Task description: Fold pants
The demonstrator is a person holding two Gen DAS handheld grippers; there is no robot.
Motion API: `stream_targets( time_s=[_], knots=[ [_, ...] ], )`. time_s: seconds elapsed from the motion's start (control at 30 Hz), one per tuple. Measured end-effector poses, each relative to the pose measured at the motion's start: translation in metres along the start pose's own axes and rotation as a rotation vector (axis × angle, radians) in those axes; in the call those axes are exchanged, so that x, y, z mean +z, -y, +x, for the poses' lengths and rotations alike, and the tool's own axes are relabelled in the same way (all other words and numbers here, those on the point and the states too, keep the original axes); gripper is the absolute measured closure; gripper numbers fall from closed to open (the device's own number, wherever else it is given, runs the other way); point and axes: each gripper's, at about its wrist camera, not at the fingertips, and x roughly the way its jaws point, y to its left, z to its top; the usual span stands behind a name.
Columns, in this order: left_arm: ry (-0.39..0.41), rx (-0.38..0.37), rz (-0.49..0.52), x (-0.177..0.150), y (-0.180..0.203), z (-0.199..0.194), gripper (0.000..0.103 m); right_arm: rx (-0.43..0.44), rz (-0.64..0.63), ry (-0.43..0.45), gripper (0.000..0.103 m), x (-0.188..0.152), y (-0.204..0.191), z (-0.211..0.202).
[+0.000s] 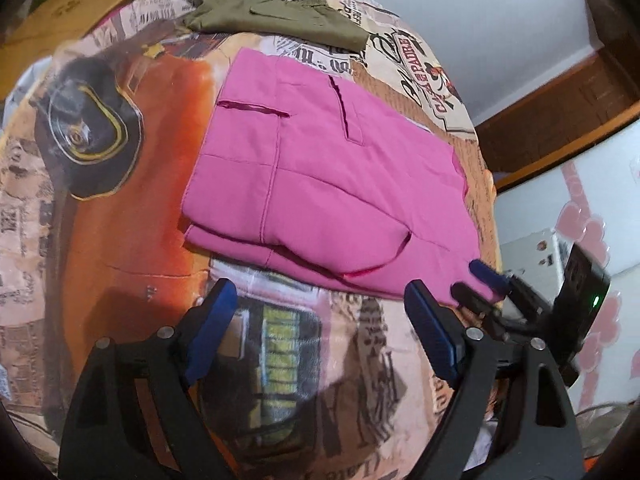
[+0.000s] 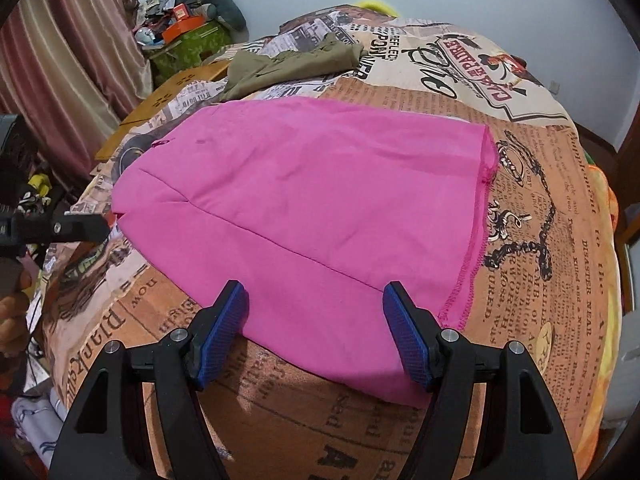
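With the pink pants (image 2: pixel 304 208) lying partly folded on the bed (image 2: pixel 532 208), your left gripper (image 1: pixel 320 328) gapes empty over bare cover and your right gripper (image 2: pixel 316 328) straddles the near edge unclamped, so pinch that edge next.

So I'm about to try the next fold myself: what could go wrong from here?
1. The right gripper is open over the near edge of the pink pants; it might pinch only the top layer, so the fold could slide apart.
2. The left gripper is open over the printed blanket, just short of the pants, so it could grab blanket instead.
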Motion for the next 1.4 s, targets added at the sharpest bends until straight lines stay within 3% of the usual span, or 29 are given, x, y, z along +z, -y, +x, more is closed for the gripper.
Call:
stream_targets(
  time_s=[0.47, 0.6, 0.73, 1.0, 1.23, 1.4],
  knots=[
    [0.012, -0.018, -0.191, 0.036, -0.016, 0.021, 0.018, 0.018, 0.0, -0.003, 0.033, 0.001, 0.001, 0.004],
    [0.028, 0.015, -0.285, 0.037, -0.031, 0.016, 0.052, 0.022, 0.003, -0.002, 0.033, 0.001, 0.001, 0.005],
    [0.043, 0.012, -0.324, 0.034, -0.039, 0.011, 0.065, 0.022, 0.003, -0.002, 0.033, 0.001, 0.001, 0.005],
    [0.149, 0.179, -0.116, 0.031, 0.0, -0.001, 0.083, 0.022, 0.005, -0.003, 0.033, 0.001, 0.002, 0.005],
    [0.207, 0.244, 0.054, 0.027, 0.027, -0.027, 0.087, 0.025, 0.01, -0.004, 0.034, 0.001, 0.002, 0.003],
    [0.307, 0.45, 0.233, 0.011, 0.058, -0.048, 0.088, 0.031, 0.032, 0.006, 0.034, 0.001, 0.004, -0.008]
  ],
)
